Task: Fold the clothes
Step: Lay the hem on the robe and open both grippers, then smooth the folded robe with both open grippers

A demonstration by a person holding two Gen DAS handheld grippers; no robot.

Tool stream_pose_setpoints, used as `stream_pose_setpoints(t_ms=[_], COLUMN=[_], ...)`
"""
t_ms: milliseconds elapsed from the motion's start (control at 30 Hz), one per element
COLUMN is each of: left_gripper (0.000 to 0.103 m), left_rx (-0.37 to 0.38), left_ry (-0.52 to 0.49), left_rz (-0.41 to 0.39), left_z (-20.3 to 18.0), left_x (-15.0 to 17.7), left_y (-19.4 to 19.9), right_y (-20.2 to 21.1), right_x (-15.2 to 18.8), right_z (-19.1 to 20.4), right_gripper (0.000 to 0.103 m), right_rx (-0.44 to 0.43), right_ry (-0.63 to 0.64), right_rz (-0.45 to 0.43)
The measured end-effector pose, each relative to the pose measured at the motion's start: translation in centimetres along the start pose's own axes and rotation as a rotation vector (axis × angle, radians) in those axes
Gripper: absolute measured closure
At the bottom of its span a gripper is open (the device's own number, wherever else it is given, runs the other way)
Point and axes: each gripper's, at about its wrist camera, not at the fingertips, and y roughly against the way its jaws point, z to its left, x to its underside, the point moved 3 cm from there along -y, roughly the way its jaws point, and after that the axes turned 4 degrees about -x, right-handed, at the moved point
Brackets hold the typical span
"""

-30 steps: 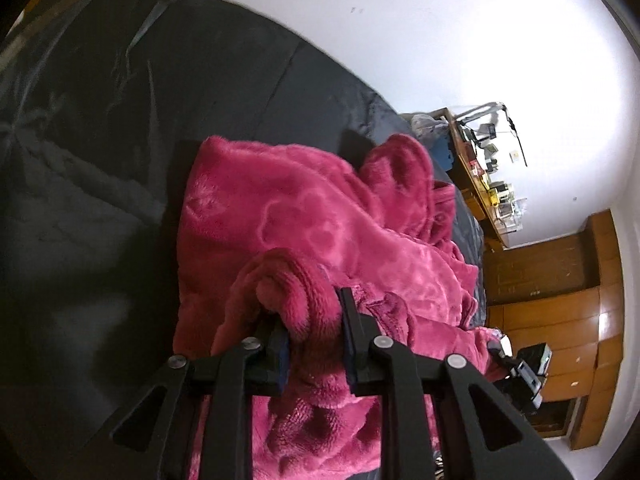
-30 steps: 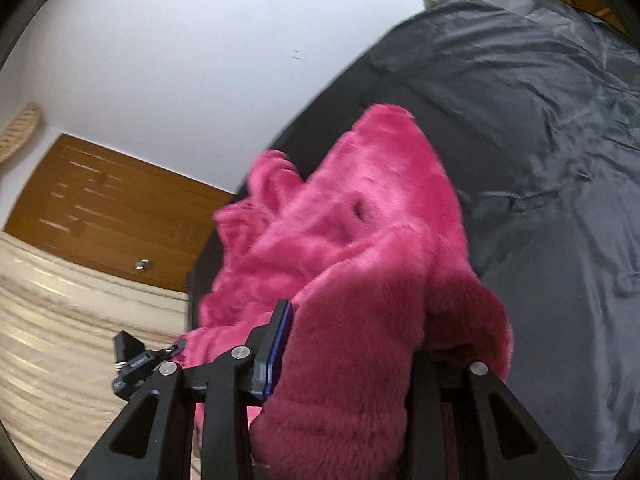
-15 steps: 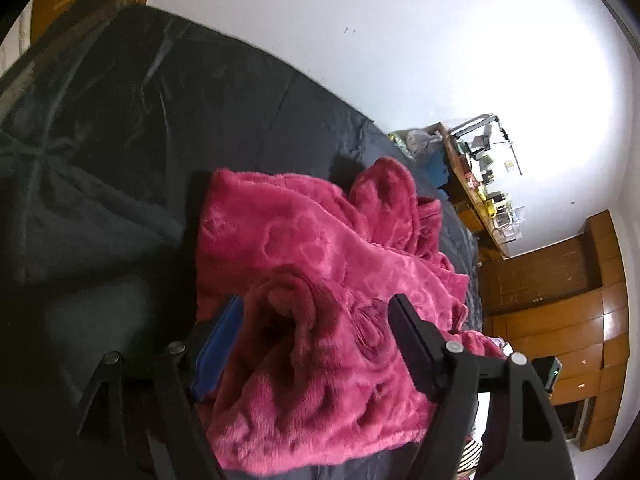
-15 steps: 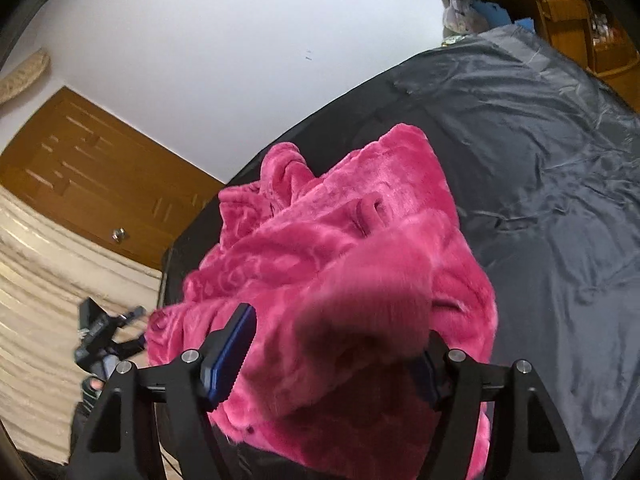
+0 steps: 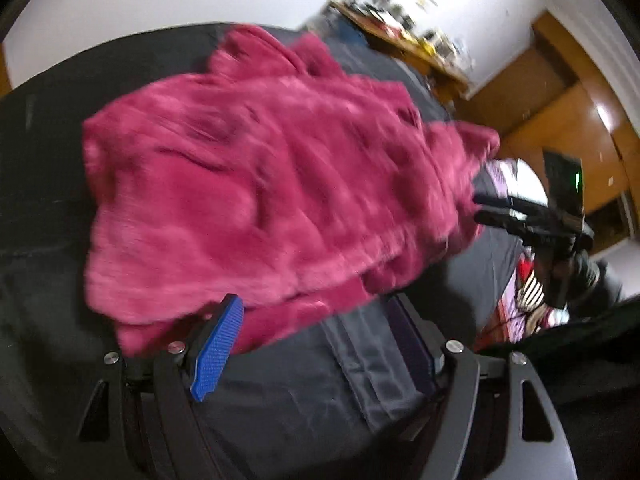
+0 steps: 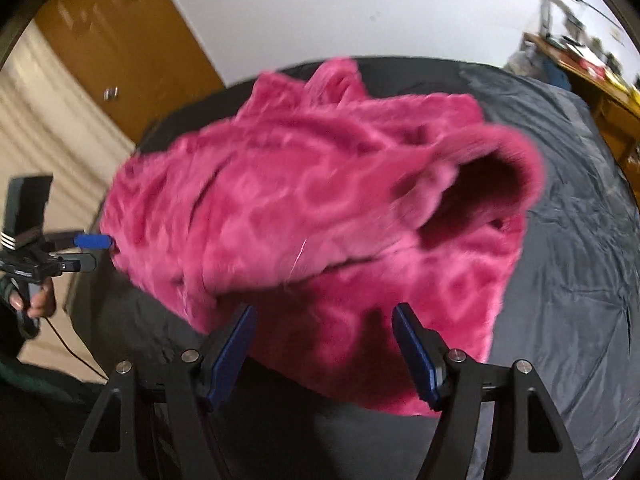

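The pink fleece garment [image 5: 272, 184] lies bunched in a thick, rumpled heap on the bed [image 5: 304, 392], which is covered in a smooth, faintly shiny dark grey sheet with fine creases. The fleece is plush and deep-piled, embossed with a pale looping pattern; the frames are motion-blurred, so finer detail cannot be told. On the garment's side nearest the right gripper [image 6: 324, 354], a sleeve or cuff gapes as a round, dark-throated opening [image 6: 480, 196].

The left gripper [image 5: 316, 340] has its jaws spread wide, holding nothing; its blue textured pad [image 5: 218, 346] sits just beside the garment's near hem, with bare sheet between the jaws. The right gripper's jaws are likewise spread and empty, the garment's lower edge lying just beyond and between the two blue-faced fingers [image 6: 232, 354].

Beyond the garment, past the bed's far corner, stands a wooden bench [image 6: 588, 68] cluttered with small items. Orange-brown wooden panelling [image 6: 120, 40] rises beside the bed's other far corner, against a plain white wall.
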Motion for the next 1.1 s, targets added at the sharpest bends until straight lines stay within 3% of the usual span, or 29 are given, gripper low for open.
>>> stream_pose_setpoints(t_ms=[100,267,500,1100], left_gripper=[0.025,0.025,0.025,0.025], left_rx=[-0.011,-0.093,-0.100,-0.139], left_ry=[0.011,0.012,0.091,0.208], left_rz=[0.005,-0.010,-0.043,-0.205], left_z=[-0.2,0.3,2.2,5.6], left_x=[-0.4,-2.1,-4.5,-15.4], left_y=[-1.4,-2.5,-2.9,-1.3], right_y=[-1.6,-3.6,-5.1,-4.0], right_x=[0.0,-1.0,-3.1,-13.3], right_z=[0.6,0.9,1.0,-0.9], right_gripper=[0.031,0.031,0.031,0.031], right_rx=[0.012,0.040,0.056,0.126], right_ry=[0.020,0.041,0.000,-0.102], right_rz=[0.020,0.024,0.005,-0.182])
